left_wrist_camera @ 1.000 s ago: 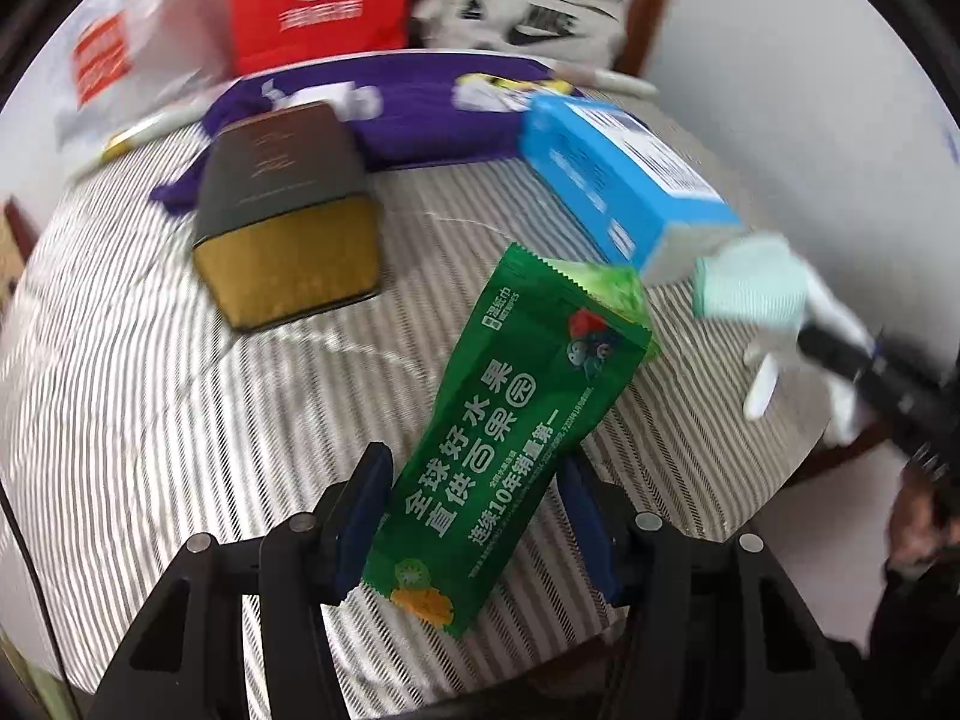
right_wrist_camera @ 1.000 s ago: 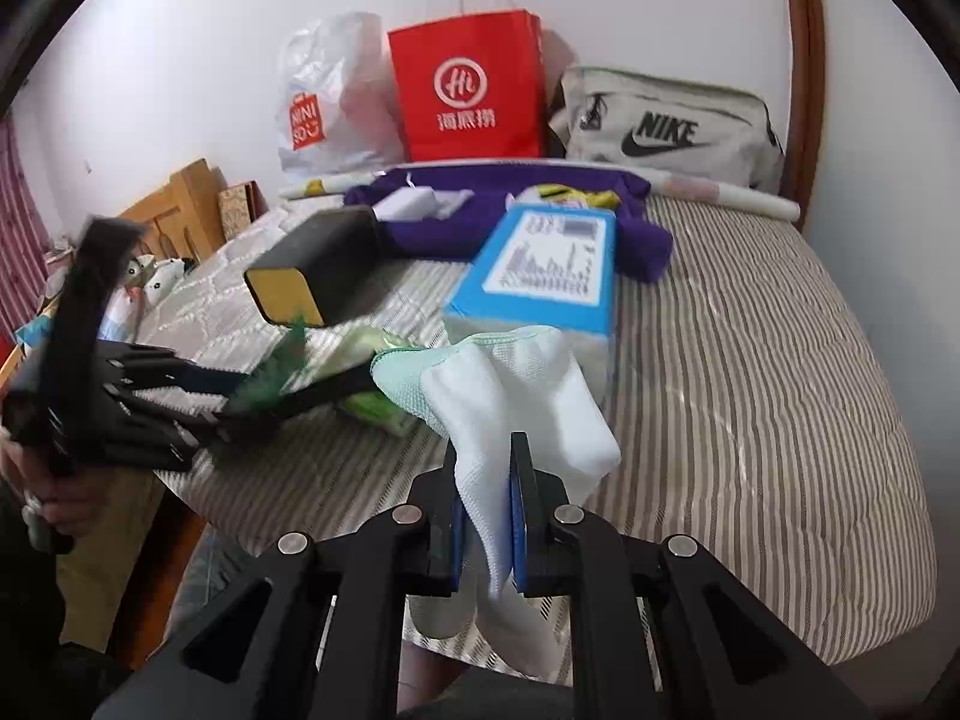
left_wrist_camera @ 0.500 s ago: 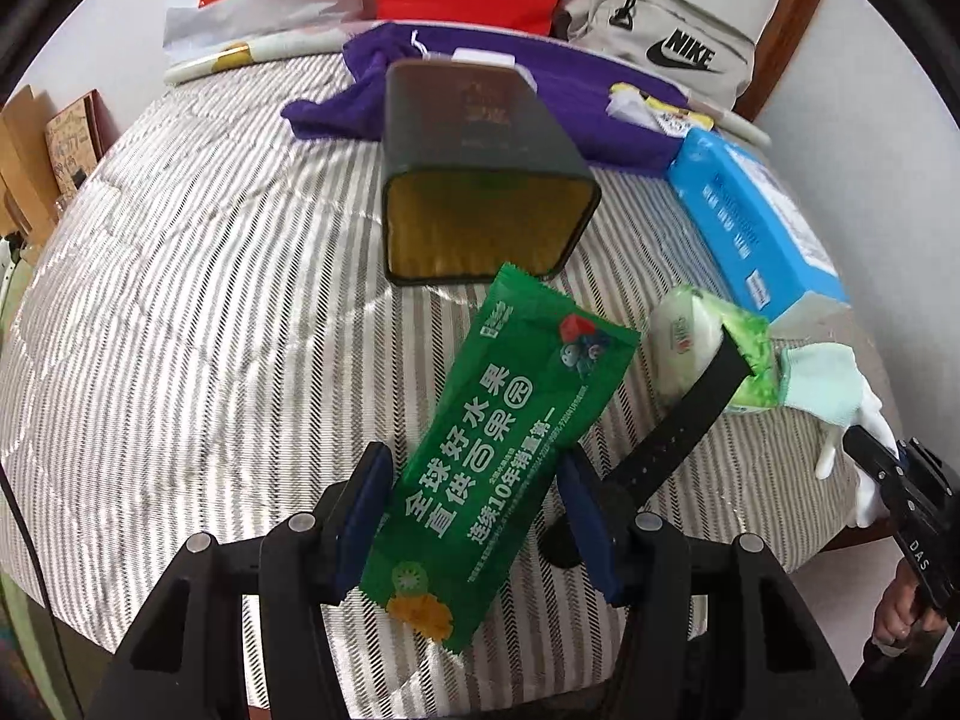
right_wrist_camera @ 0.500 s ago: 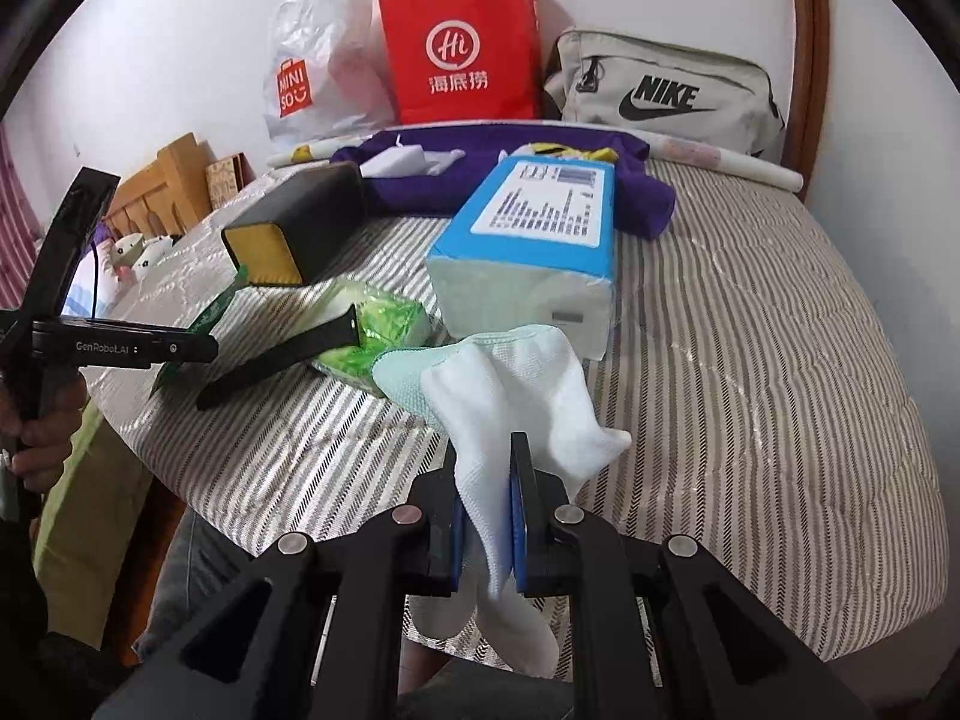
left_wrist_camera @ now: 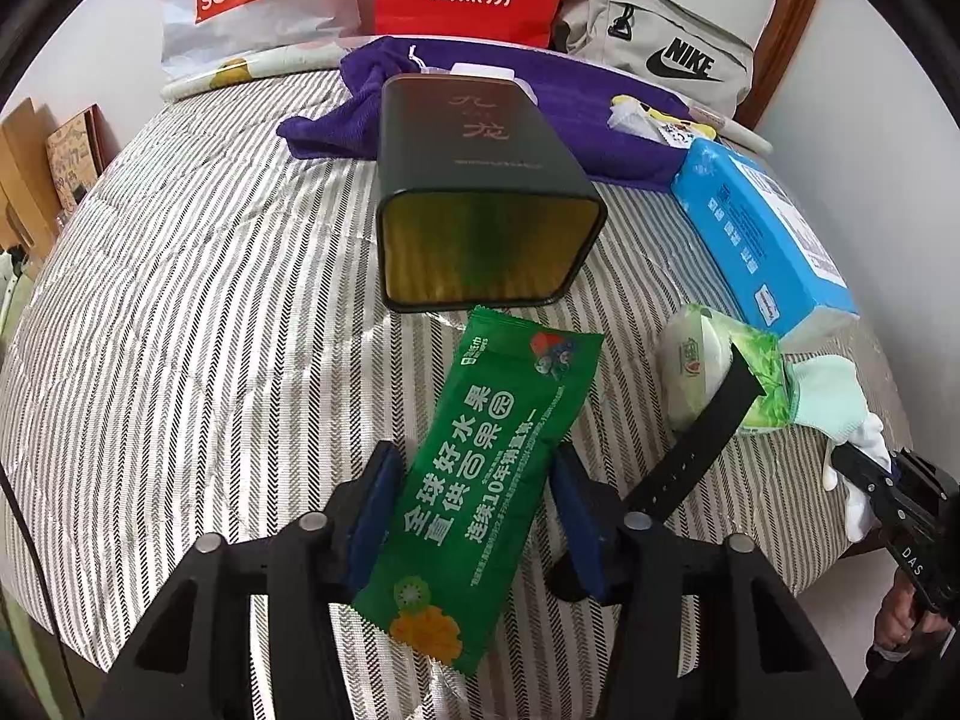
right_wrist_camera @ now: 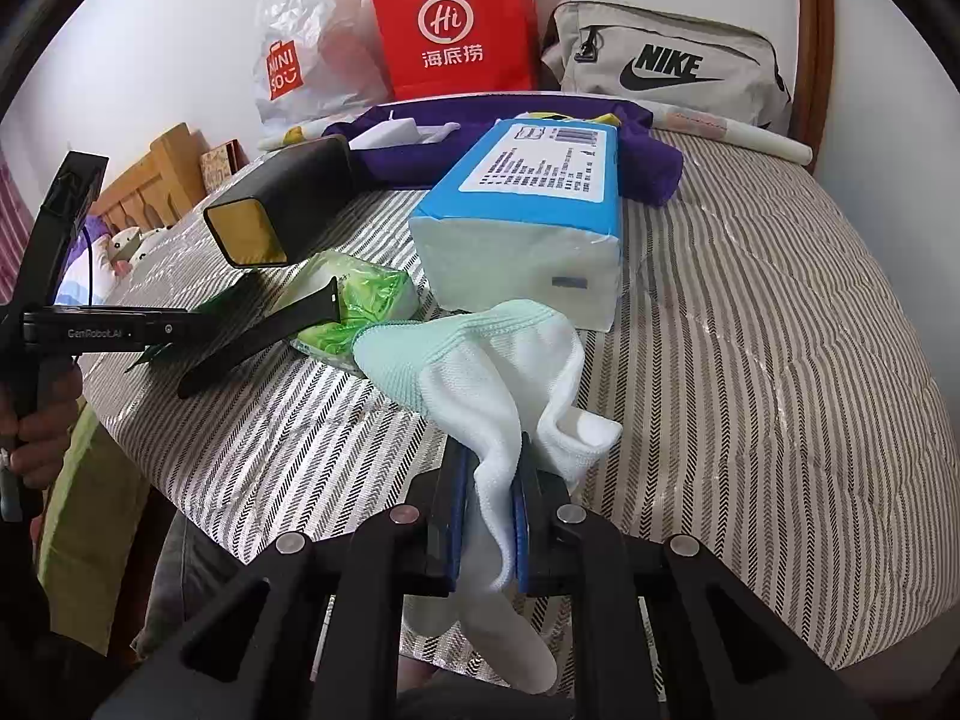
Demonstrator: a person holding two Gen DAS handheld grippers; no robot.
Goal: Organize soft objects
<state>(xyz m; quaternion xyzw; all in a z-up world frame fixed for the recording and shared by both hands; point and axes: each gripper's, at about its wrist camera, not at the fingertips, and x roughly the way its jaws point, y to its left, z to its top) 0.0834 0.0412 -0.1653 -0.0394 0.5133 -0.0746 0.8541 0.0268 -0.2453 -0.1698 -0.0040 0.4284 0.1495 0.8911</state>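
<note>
Both grippers at the near edge of the striped bed — open mattress to the left.
Left gripper fingers, just narrowed, clamp the green foil sachet, long axis toward the dark open-ended tin; right gripper fingers pinch the white-and-mint sock — toe hanging.

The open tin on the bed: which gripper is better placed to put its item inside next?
Probably the left gripper. Its green packet points at the mouth of the tin just ahead. The right gripper, holding the sock, has the tissue pack ahead.
</note>
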